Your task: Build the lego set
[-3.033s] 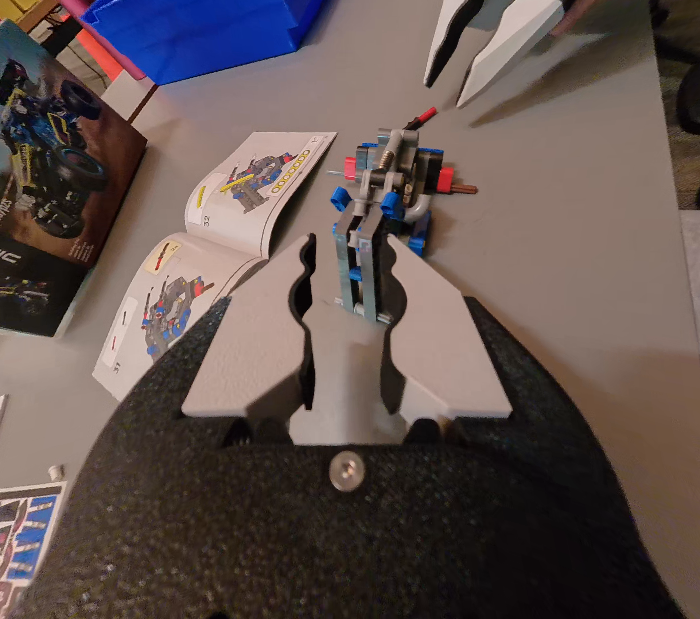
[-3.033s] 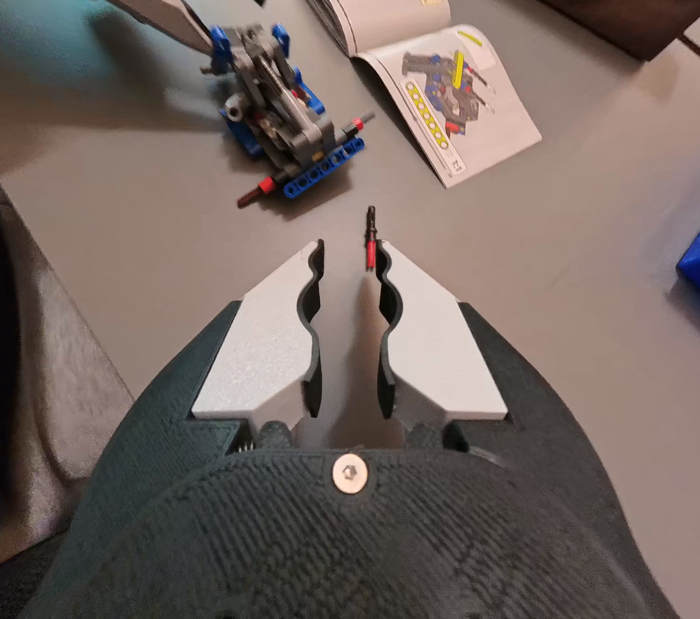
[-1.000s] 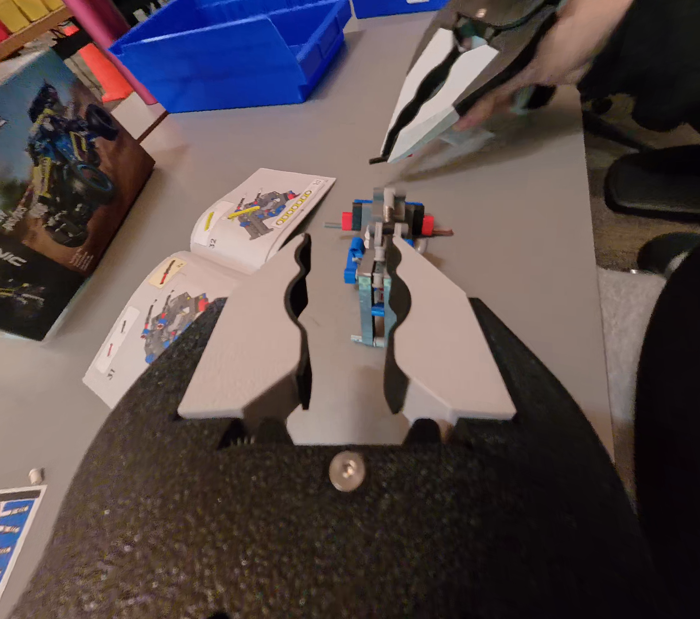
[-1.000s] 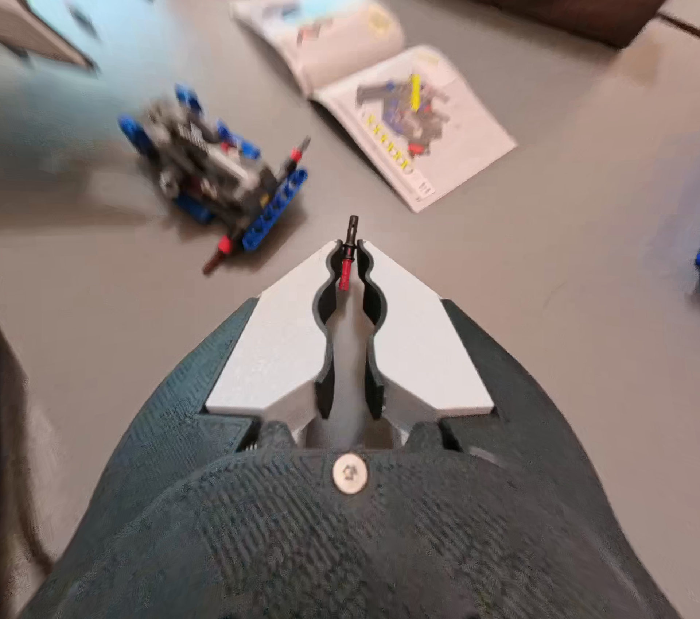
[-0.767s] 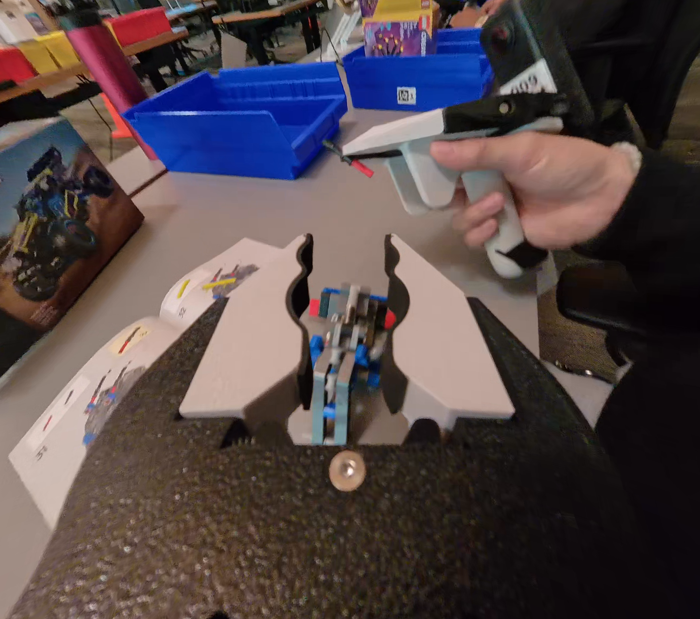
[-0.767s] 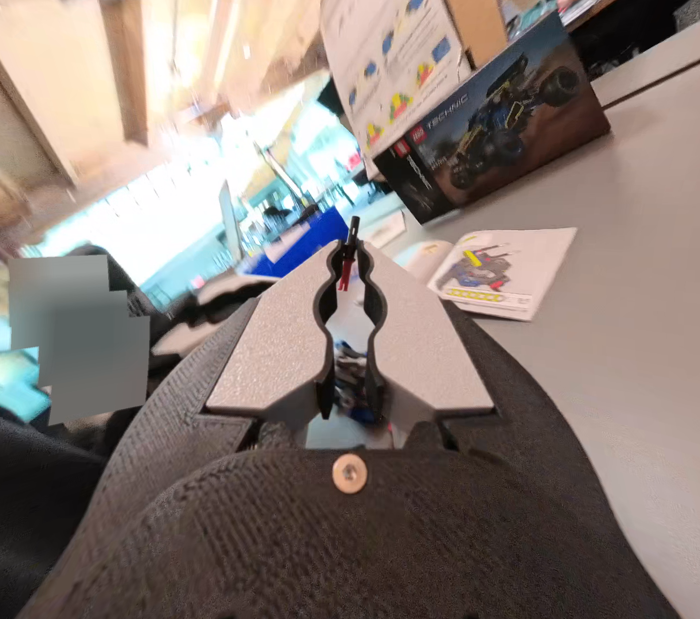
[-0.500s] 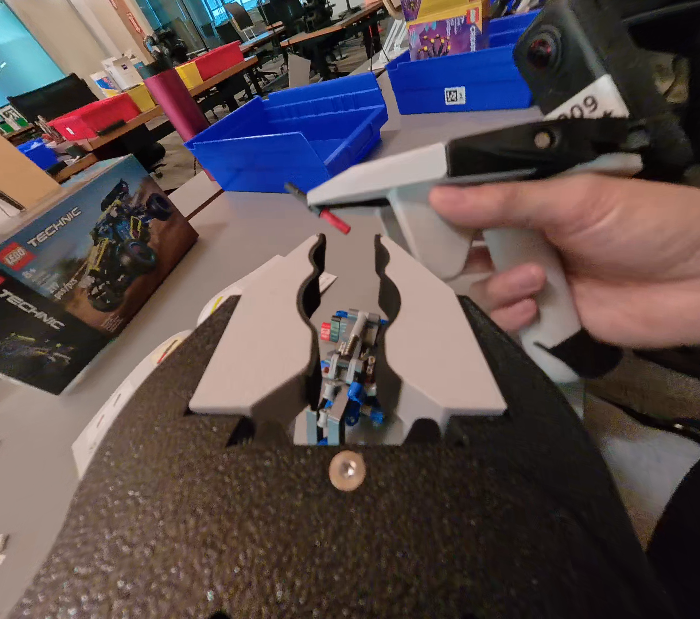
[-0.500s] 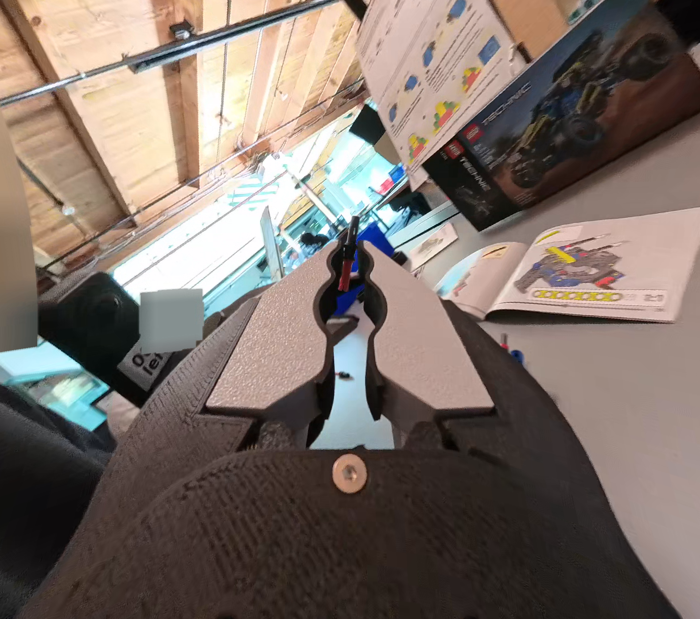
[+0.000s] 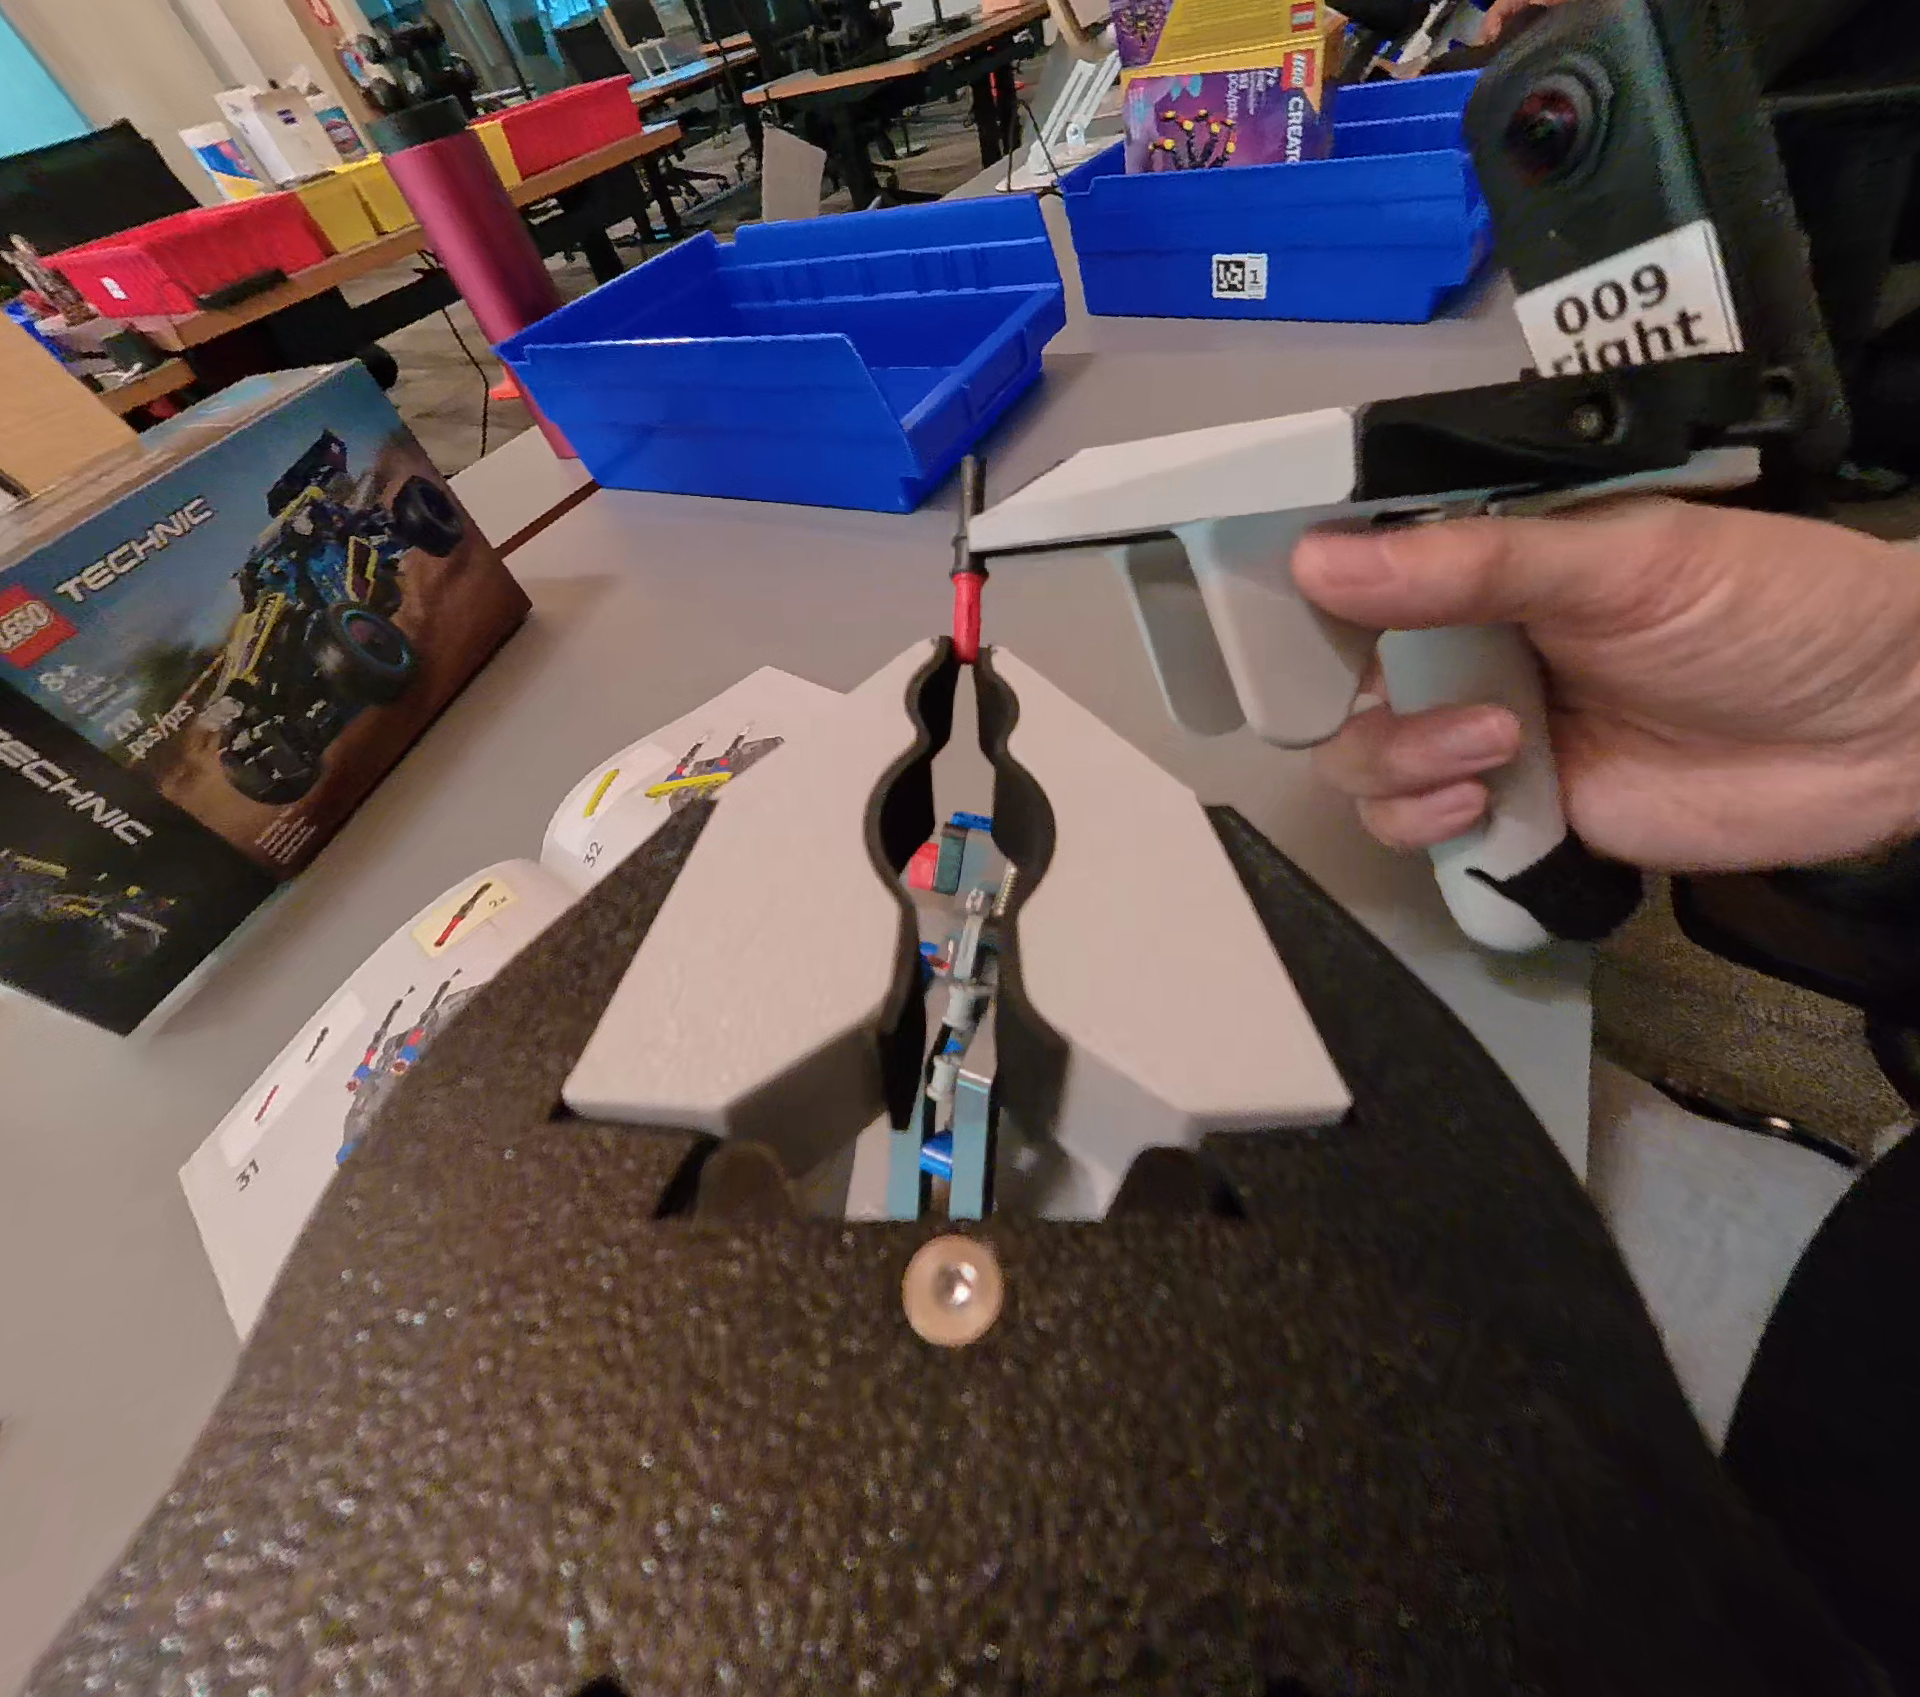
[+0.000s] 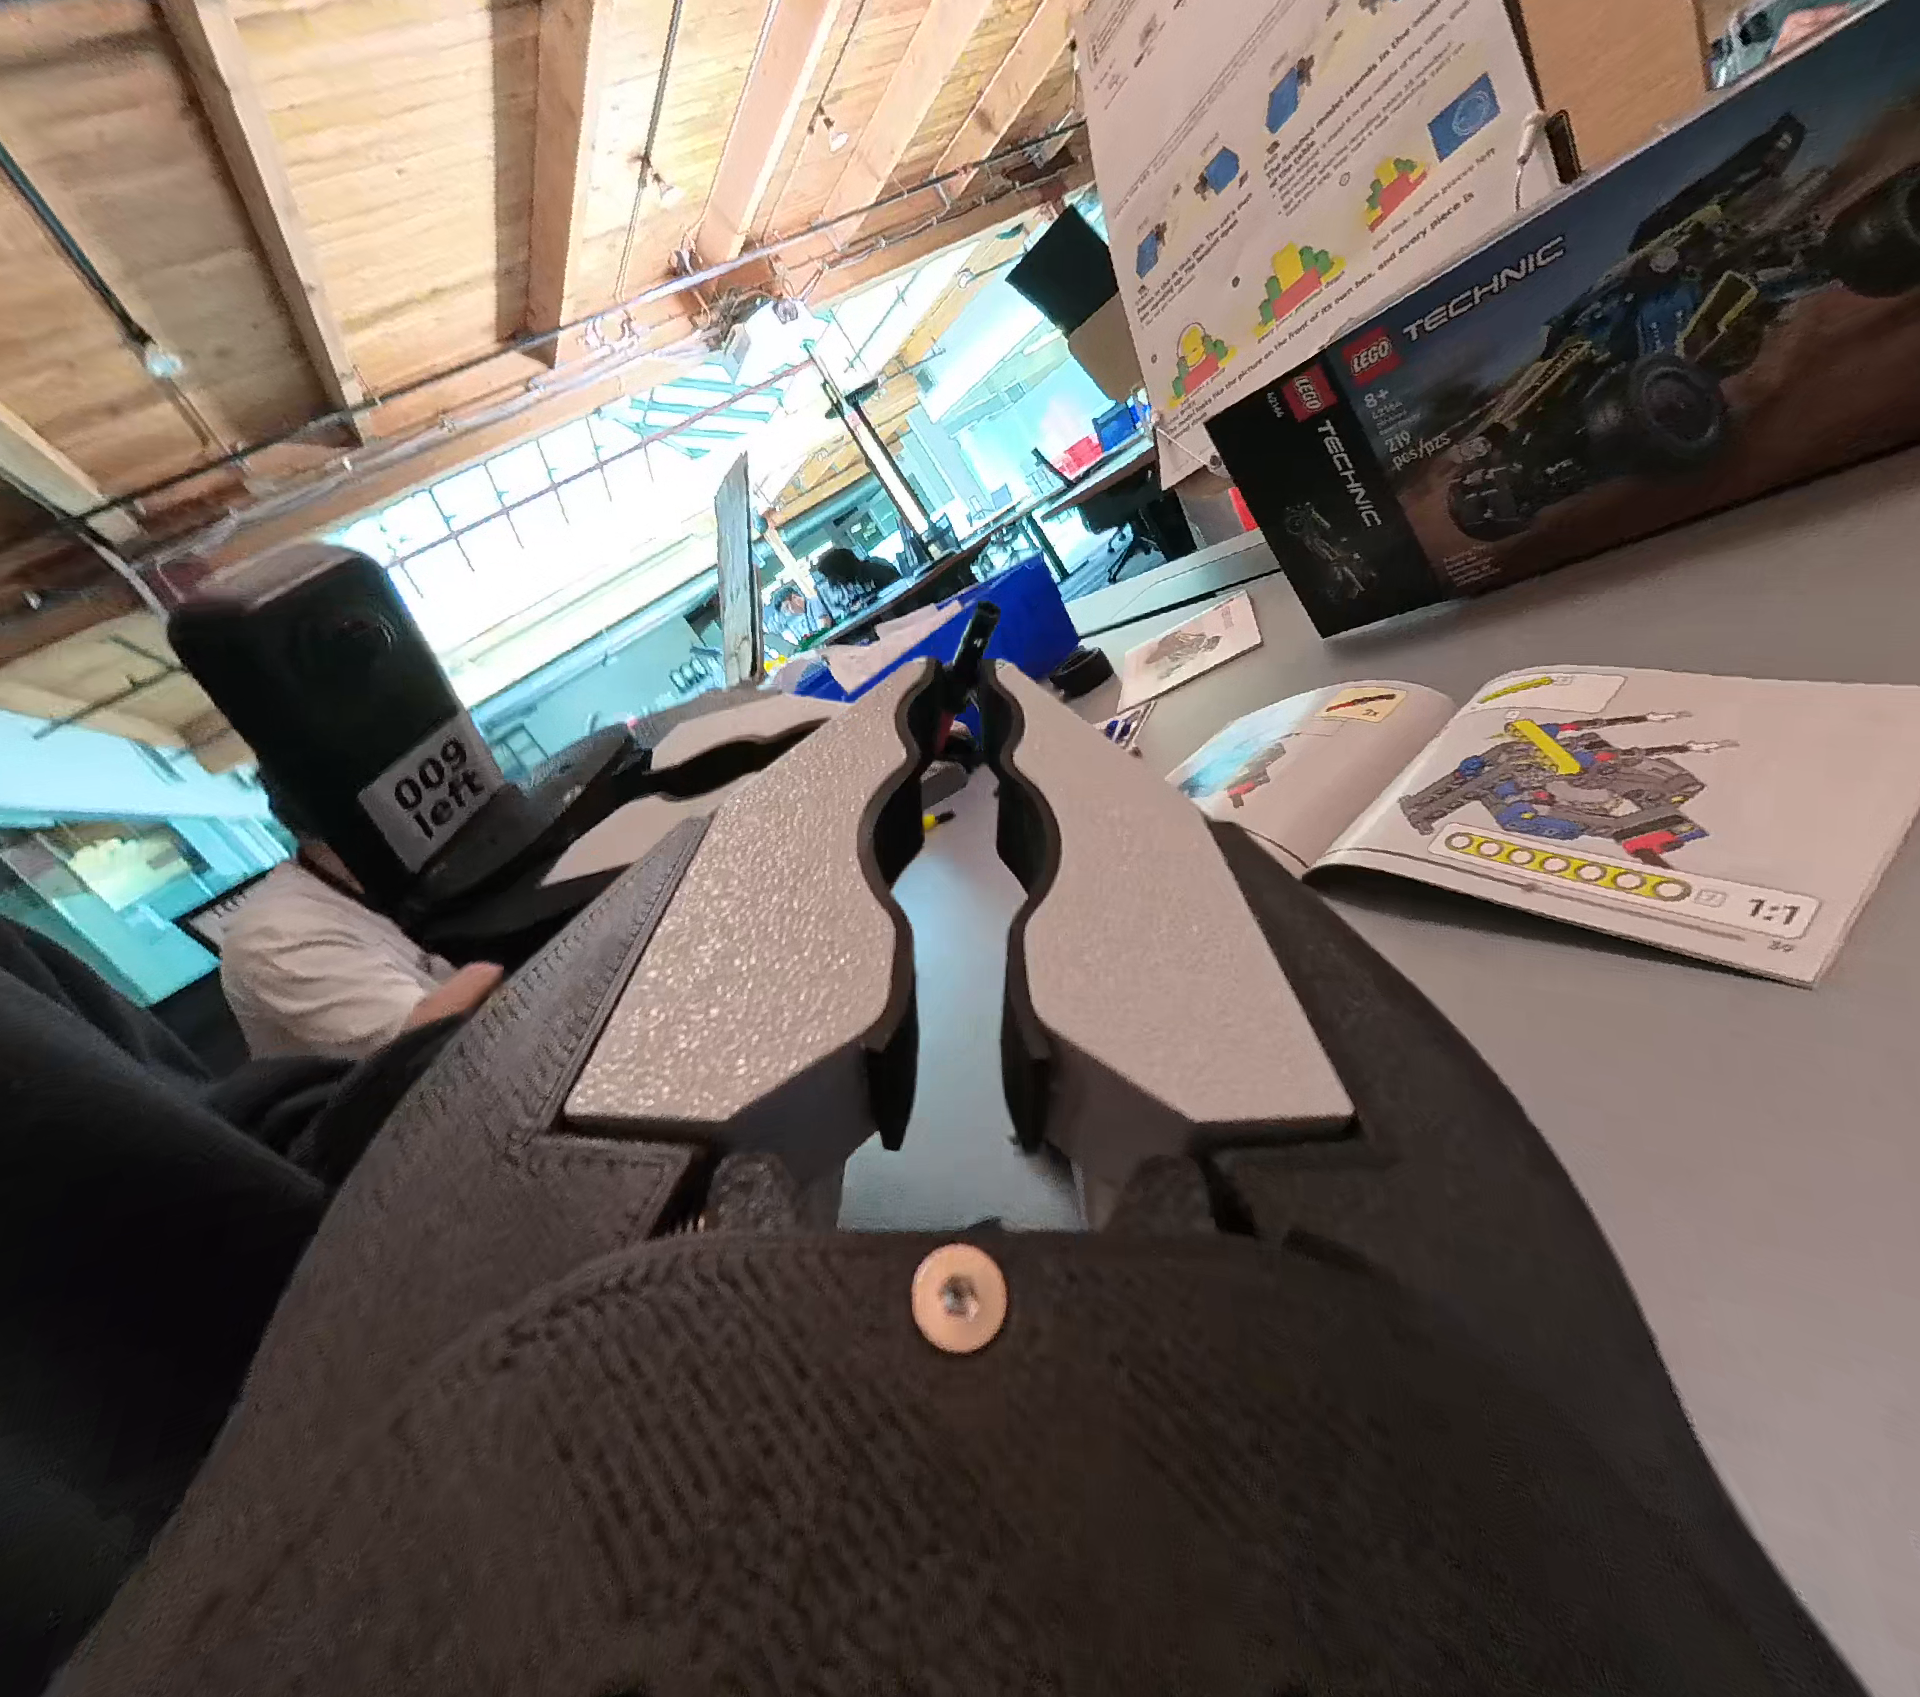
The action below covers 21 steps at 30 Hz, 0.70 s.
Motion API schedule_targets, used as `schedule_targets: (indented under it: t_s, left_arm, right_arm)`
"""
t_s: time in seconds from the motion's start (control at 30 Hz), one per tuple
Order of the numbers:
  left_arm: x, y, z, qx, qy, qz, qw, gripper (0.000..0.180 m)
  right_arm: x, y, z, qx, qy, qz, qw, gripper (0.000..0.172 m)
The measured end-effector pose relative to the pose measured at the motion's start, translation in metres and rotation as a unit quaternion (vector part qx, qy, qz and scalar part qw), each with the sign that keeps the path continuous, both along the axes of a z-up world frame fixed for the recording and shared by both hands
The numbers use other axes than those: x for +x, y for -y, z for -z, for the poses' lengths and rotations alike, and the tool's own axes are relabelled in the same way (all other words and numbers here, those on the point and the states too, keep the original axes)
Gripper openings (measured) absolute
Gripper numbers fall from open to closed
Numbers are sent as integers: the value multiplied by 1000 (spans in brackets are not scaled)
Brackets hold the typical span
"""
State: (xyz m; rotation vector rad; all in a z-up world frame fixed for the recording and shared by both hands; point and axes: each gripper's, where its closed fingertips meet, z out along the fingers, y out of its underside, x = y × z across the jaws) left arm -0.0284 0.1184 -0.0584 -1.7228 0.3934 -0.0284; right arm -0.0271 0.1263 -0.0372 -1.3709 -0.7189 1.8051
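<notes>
Pin: small red-and-dark-grey plastic axle pin (image 9: 966, 582) standing upright in the air above the grey table (image 9: 727, 598), dark end up, red end down.
Right jaws: right gripper (image 10: 958, 683) clenching on the pin near its dark upper part, both grey fingertips (image 9: 1003, 520) pressing on it; a hand (image 9: 1662, 691) wrapping round the white handle.
Left jaws: left gripper (image 9: 966, 660) pinching the pin's red lower end at the very tips, otherwise closed together.
Meeting point: both grippers gripping the same pin, the right one reaching in from the side, the left one from below.
Model: grey, blue and red brick-built assembly (image 9: 961, 951) lying on the table, showing through the hollow between the left fingers.
Booklet: open white instruction booklet (image 10: 1538, 806) lying flat on the table beside the model.
Box: dark printed toy-set box (image 9: 208, 660) standing beyond the booklet.
Bins: two blue plastic bins (image 9: 790, 359) sitting at the far edge of the table, well apart from the pin.
</notes>
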Motion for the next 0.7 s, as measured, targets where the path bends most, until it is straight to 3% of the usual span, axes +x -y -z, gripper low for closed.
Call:
schedule_targets:
  t_s: [0.13,0.23,0.3,0.43,0.7]
  left_arm:
    - [1,5,7,-18,-14,24,999,1]
    - [-5,9,14,-38,-37,32,998,1]
    - [-6,12,18,-52,-41,46,997,0]
    - [-5,19,30,-79,-55,83,992,0]
    - [0,28,33,-115,-9,112,987,1]
  right_arm:
    - [5,5,7,78,37,-20,996,3]
    - [13,4,20,201,101,-10,974,32]
    - [18,6,32,311,160,-10,937,45]
    - [20,9,47,492,237,-20,837,55]
    - [0,23,49,710,229,9,666,40]
